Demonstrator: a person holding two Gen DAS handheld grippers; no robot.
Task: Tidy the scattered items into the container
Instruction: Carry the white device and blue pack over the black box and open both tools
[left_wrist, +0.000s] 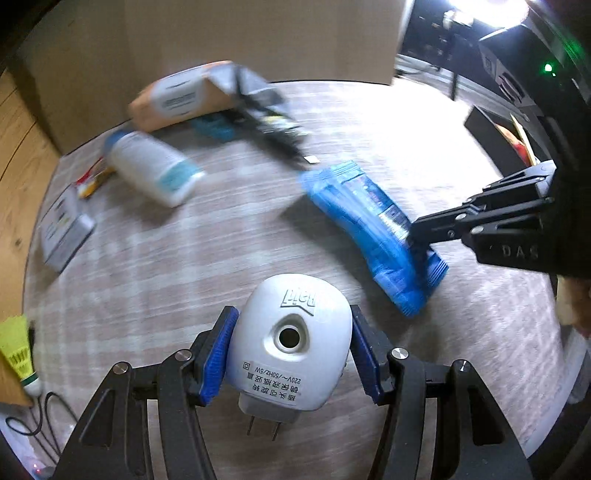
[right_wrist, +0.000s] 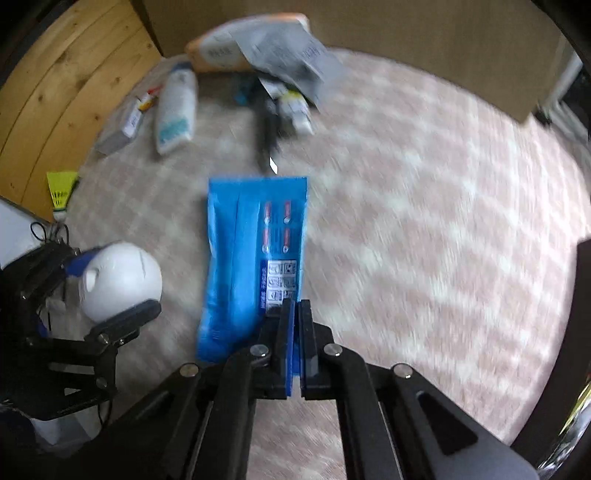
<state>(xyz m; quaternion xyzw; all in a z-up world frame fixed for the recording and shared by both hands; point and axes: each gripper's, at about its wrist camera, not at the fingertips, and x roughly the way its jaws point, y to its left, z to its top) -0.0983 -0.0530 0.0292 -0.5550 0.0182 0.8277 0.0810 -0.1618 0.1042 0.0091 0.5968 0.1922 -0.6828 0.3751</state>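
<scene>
My left gripper (left_wrist: 291, 350) is shut on a white plug-in device (left_wrist: 290, 343) with two prongs, held above the round table (left_wrist: 221, 258); it also shows in the right wrist view (right_wrist: 118, 280). My right gripper (right_wrist: 297, 306) is shut on the edge of a blue snack packet (right_wrist: 251, 258), which lies long across the table and also shows in the left wrist view (left_wrist: 369, 229). At the far side lie a white bottle (left_wrist: 155, 170), an orange box (left_wrist: 177, 96) and a dark heap of small items (left_wrist: 273, 122).
A grey flat box (left_wrist: 62, 229) lies at the table's left edge. A yellow shuttlecock (left_wrist: 18, 350) sits off the left rim beside wooden boards. A cardboard wall (left_wrist: 221, 33) stands behind the table. A dark container (left_wrist: 506, 136) stands at right.
</scene>
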